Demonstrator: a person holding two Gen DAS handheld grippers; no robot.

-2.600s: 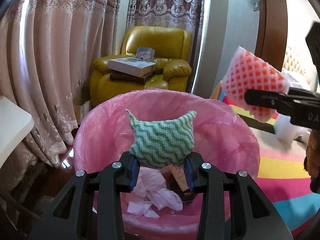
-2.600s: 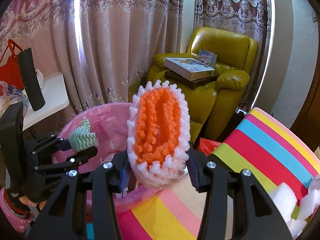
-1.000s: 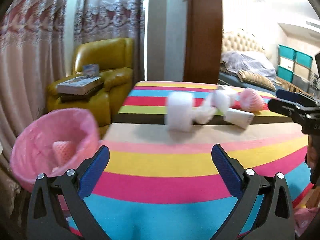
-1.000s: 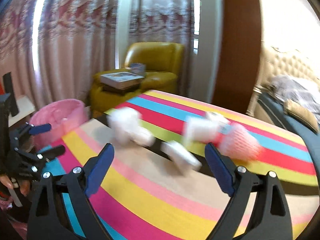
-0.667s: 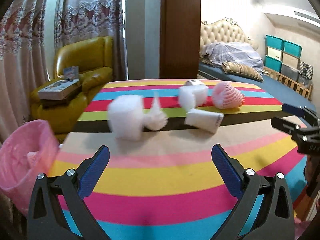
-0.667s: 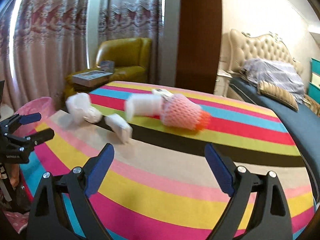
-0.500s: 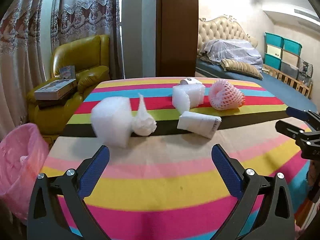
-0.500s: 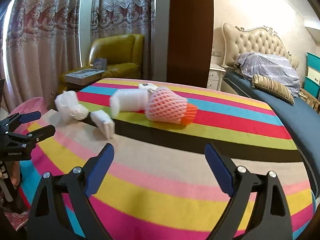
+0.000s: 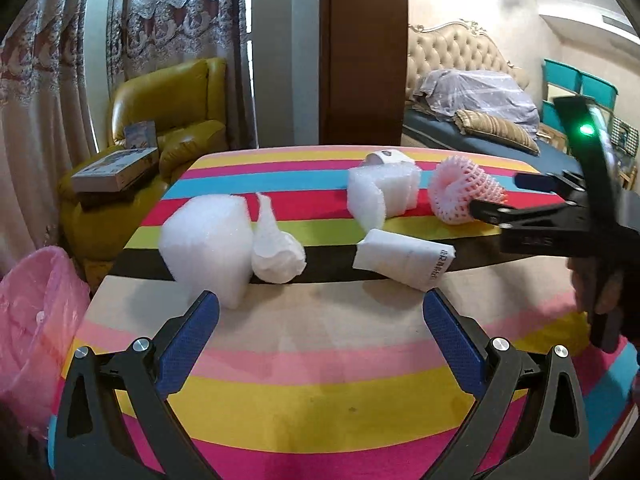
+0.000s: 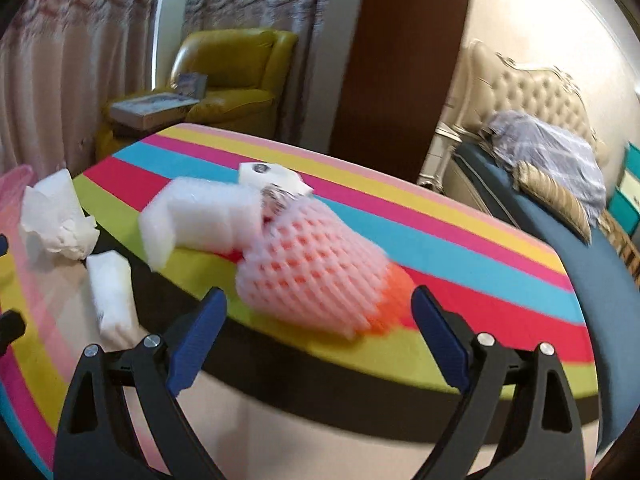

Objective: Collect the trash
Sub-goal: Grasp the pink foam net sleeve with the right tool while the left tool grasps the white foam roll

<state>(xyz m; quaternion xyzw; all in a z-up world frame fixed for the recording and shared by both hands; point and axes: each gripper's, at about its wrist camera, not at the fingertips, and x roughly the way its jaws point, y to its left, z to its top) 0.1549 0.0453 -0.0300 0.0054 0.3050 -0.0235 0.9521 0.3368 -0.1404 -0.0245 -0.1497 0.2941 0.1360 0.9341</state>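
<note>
Trash lies on the striped table point(image 9: 320, 400): a white foam block point(image 9: 206, 244), a crumpled white wad point(image 9: 276, 254), a folded white packet point(image 9: 404, 258), a white foam wrap point(image 9: 380, 194) and a pink foam fruit net point(image 9: 460, 192). My left gripper point(image 9: 320, 340) is open and empty, short of the foam block and the packet. My right gripper point(image 10: 318, 330) is open, its blue pads just in front of the pink net point(image 10: 316, 272), not touching it. In the left wrist view the right gripper point(image 9: 504, 198) reaches in beside the net. The pink bin point(image 9: 36, 340) stands at the table's left end.
A yellow armchair point(image 9: 168, 128) with a box and a book stands behind the table's left end. Curtains hang at the left, a dark wooden post rises behind the table, and a bed point(image 9: 480, 128) lies at the right. A white label piece point(image 10: 272, 178) lies behind the foam wrap.
Both grippers dropped their trash into the pink bin and swung right to the table. The right gripper has moved in close to the pink net; the left has stopped.
</note>
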